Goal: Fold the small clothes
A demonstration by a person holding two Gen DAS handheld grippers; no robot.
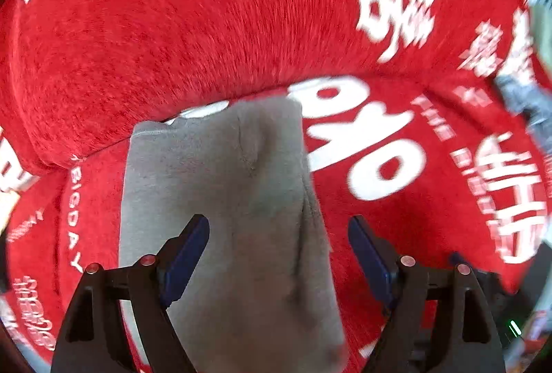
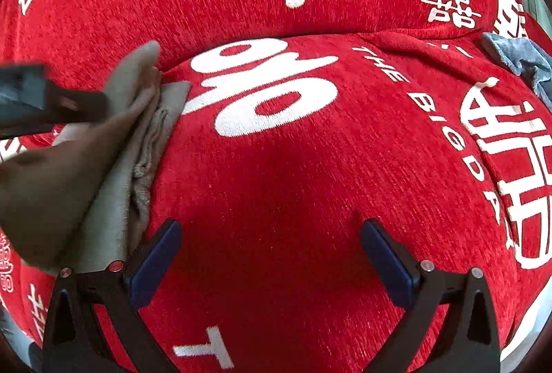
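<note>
Grey garment (image 1: 227, 200) folded between left gripper (image 1: 278, 228) jaws, layered edges right view only

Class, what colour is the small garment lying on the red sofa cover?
Plain grey. The small garment shows best in the left wrist view, on the red sofa cover.

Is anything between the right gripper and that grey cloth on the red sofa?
Nothing visible. The right gripper is open over bare red sofa cover, and the grey cloth lies just off its left finger. Only the left gripper's body hangs above the cloth farther back.
</note>
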